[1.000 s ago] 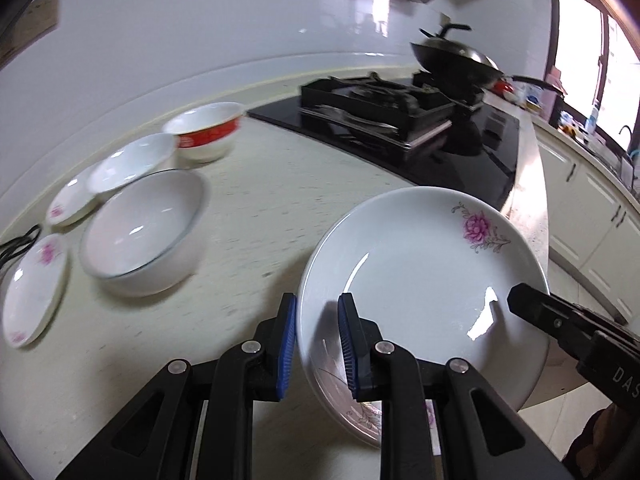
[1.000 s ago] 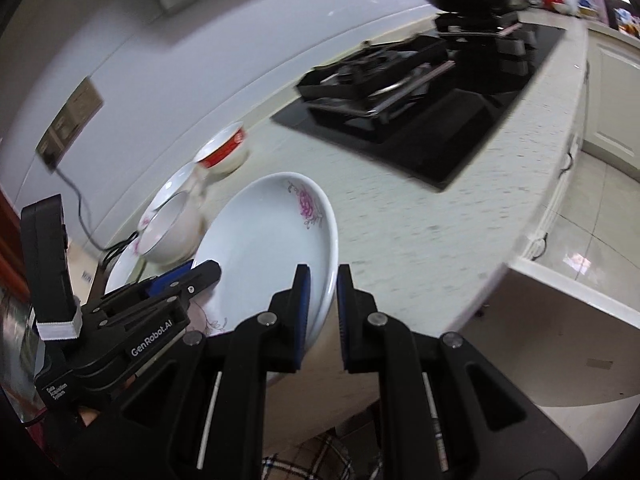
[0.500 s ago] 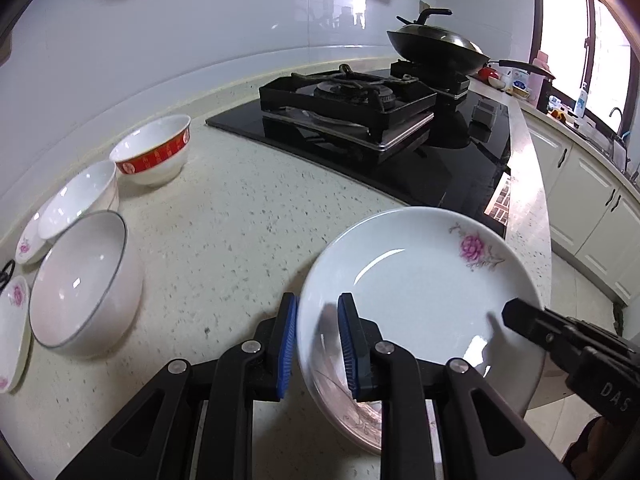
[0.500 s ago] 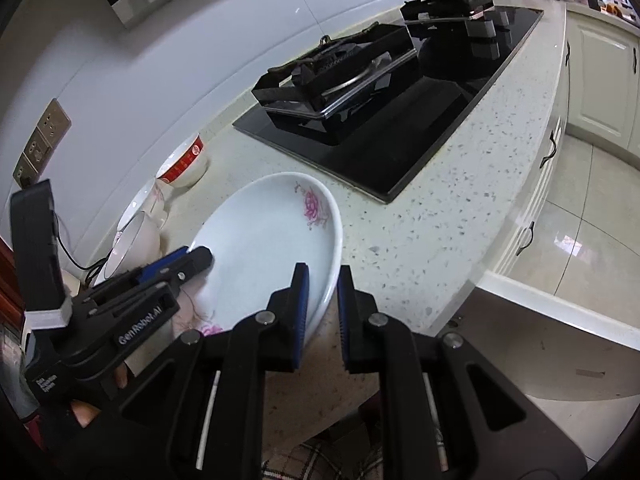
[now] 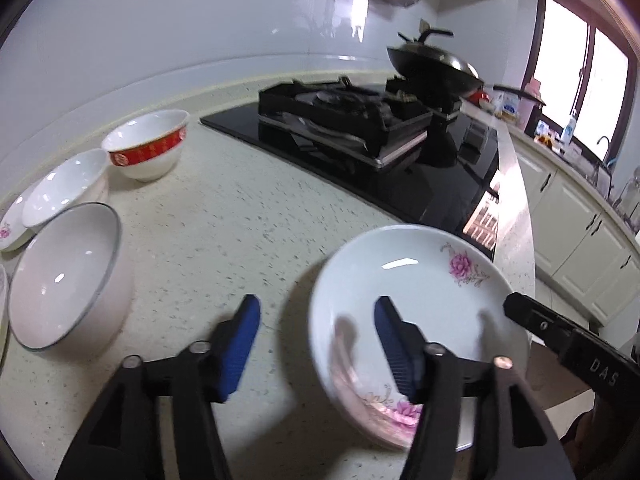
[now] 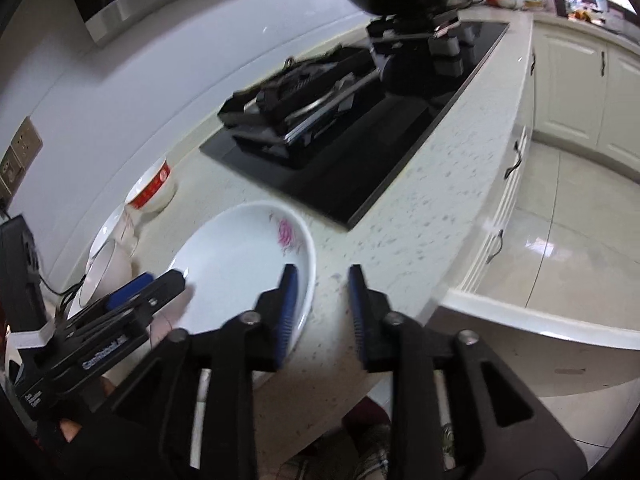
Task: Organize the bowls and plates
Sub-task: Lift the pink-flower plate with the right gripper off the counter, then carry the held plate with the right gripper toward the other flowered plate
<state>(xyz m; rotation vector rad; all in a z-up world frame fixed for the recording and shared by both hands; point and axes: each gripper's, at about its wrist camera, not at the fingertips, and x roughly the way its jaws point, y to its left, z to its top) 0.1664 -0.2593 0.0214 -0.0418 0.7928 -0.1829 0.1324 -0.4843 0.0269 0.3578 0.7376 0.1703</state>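
The flowered plate [image 5: 416, 292] is being left on the counter [image 5: 240, 216], near its front edge. The left gripper [image 5: 316, 344] and right gripper [image 6: 322, 312] are being opened, with the plate's rim between each pair of fingers, unpinched. The other bowls [image 5: 64, 276] are being kept nearer the left gripper.

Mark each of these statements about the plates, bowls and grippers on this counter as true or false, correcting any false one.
1. The flowered plate lies on the counter. True.
2. The left gripper is clamped on the plate's rim. False: its fingers are opening, and the rim sits loose between them.
3. The red-banded bowl stands nearest the stove of all the bowls. True.
4. The grey-rimmed bowl is stacked on the flowered plate. False: it stands apart on the counter.
5. The wok sits on the counter beside the bowls. False: it is on the stove.
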